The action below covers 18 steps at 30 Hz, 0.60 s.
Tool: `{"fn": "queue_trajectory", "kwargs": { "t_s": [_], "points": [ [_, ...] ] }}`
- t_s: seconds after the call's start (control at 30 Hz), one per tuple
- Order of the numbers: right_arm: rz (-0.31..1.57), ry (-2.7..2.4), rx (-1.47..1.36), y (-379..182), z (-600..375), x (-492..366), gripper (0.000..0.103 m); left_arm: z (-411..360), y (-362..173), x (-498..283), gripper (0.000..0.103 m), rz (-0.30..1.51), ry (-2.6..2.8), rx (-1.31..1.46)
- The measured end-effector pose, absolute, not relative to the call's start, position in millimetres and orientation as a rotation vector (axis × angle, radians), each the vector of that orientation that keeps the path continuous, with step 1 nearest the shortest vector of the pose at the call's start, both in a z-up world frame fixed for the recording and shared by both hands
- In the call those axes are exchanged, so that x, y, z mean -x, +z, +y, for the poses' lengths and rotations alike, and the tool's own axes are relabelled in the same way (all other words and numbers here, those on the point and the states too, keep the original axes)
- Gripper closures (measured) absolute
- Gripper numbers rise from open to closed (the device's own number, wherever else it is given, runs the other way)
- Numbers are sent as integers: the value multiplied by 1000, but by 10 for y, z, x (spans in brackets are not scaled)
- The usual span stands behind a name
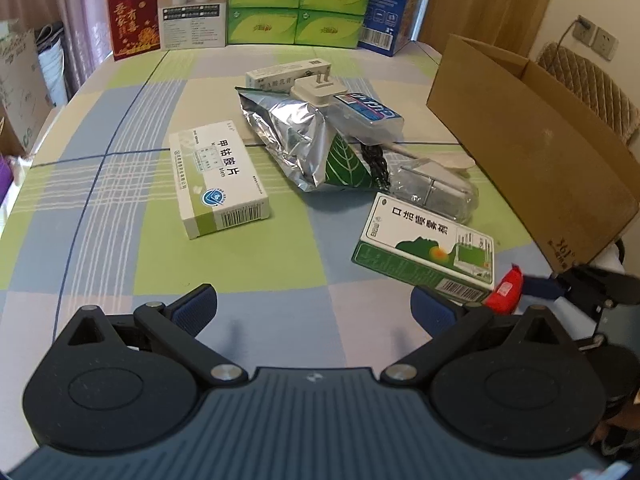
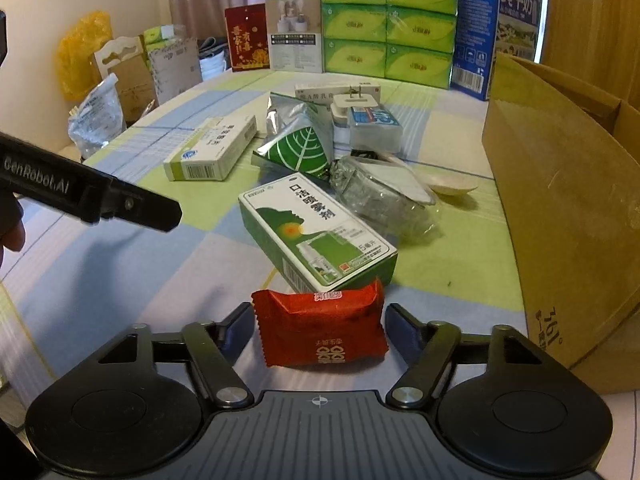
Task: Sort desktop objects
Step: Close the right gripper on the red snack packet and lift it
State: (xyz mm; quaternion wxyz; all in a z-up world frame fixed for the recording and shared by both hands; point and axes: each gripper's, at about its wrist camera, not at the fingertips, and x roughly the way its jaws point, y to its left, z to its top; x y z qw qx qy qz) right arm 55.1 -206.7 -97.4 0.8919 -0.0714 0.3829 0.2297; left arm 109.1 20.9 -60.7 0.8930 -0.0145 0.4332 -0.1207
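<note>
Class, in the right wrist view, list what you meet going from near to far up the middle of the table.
Red snack packet → green and white medicine box → foil bag with a leaf print → stacked green tissue packs.

Our left gripper (image 1: 314, 306) and right gripper (image 2: 320, 326) look alike: a ribbed blue-grey base plate with a small crosshair mark at its front edge, flanked by two matte black round housings. Black link arms hinge on silver screws and carry fingers (image 1: 198, 304) with dark blue ribbed pads. From the right camera, the left tool's black side bears "GenRobot.AI" in pale letters.
</note>
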Motion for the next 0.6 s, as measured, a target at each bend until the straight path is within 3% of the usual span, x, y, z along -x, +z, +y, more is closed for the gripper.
{"fn": "queue_trajectory", "kwargs": {
  "t_s": [0.23, 0.6],
  "points": [
    [790, 467, 182, -970, -2056, -497, 58, 178, -585, -1082, 2, 890, -267, 38],
    [765, 341, 143, -880, -2247, -610, 60, 214, -604, -1095, 2, 890, -253, 54]
  ]
}}
